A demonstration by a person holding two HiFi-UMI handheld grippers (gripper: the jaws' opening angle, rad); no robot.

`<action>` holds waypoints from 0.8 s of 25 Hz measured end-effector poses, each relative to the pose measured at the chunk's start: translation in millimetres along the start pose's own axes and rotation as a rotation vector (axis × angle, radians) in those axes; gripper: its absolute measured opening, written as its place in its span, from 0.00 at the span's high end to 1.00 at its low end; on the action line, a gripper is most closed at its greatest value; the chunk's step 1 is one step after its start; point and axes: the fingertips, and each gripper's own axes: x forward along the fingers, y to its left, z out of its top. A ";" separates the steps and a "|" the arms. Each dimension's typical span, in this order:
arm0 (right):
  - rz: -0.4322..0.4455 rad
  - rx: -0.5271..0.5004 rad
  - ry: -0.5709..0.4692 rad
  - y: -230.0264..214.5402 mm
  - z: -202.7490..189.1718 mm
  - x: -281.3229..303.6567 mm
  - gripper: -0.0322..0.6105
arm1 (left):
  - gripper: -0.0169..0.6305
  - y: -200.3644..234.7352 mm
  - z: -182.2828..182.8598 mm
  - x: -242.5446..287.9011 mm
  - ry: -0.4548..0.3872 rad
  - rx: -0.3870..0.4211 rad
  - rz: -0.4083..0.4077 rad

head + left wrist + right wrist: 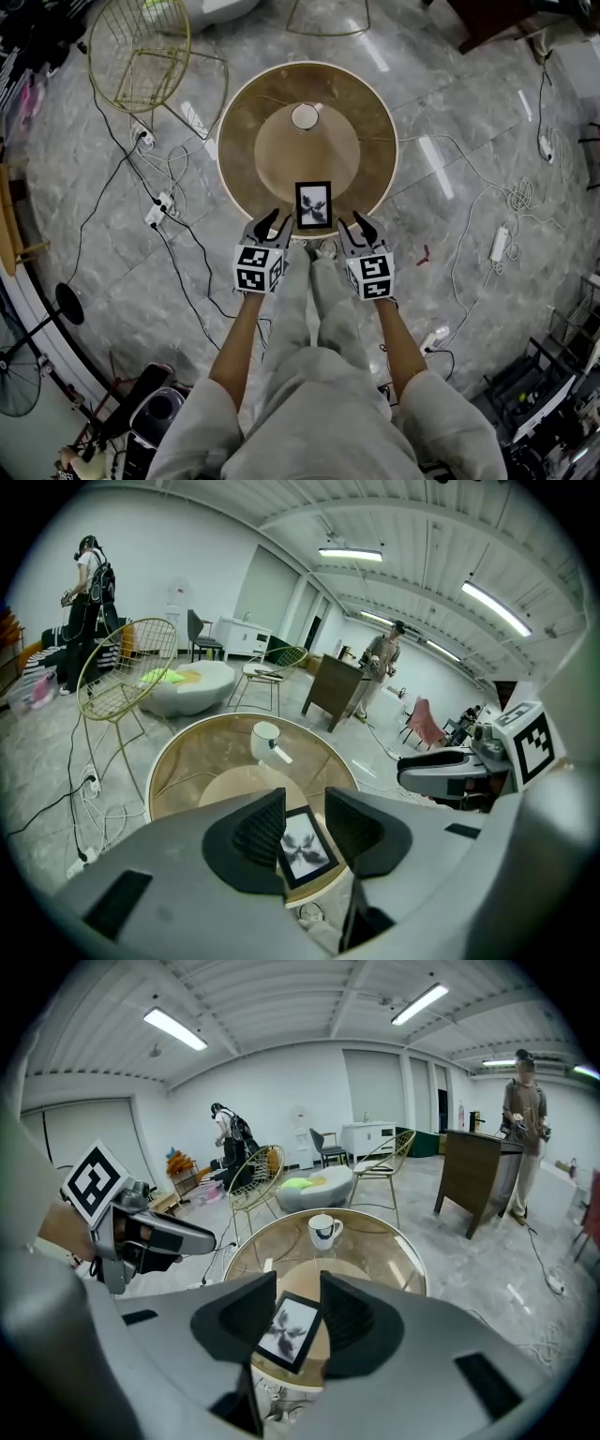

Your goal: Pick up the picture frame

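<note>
The picture frame (313,204), black-edged with a grey print, lies flat near the front edge of the round glass table (234,122). My left gripper (273,226) is just left of the frame's near end and my right gripper (357,226) just right of it. Both are open and hold nothing. In the left gripper view the frame (303,846) shows through the gap of my left gripper (305,806). The right gripper view shows the frame (289,1330) between the jaws of my right gripper (298,1299), apart from them.
A white mug (305,116) stands at the table's middle, beyond the frame. A gold wire chair (141,52) is at the far left. Cables and power strips (157,208) trail over the floor around the table. People stand far off in both gripper views.
</note>
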 end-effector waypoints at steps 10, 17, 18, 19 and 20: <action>0.023 0.020 0.055 0.6 -44.7 26.7 0.73 | 0.77 7.4 -42.2 29.8 0.041 -0.036 -0.008; 0.029 0.049 0.091 -3.3 -71.4 44.9 0.73 | 0.77 10.2 -66.7 55.1 0.072 -0.044 -0.026; 0.030 0.051 0.095 -4.5 -75.3 48.5 0.73 | 0.77 10.6 -70.7 58.9 0.075 -0.048 -0.027; 0.031 0.052 0.100 -5.3 -78.7 52.7 0.73 | 0.77 11.7 -74.5 62.4 0.079 -0.052 -0.028; 0.031 0.053 0.103 -5.2 -81.6 57.0 0.73 | 0.77 13.2 -78.4 65.5 0.083 -0.055 -0.028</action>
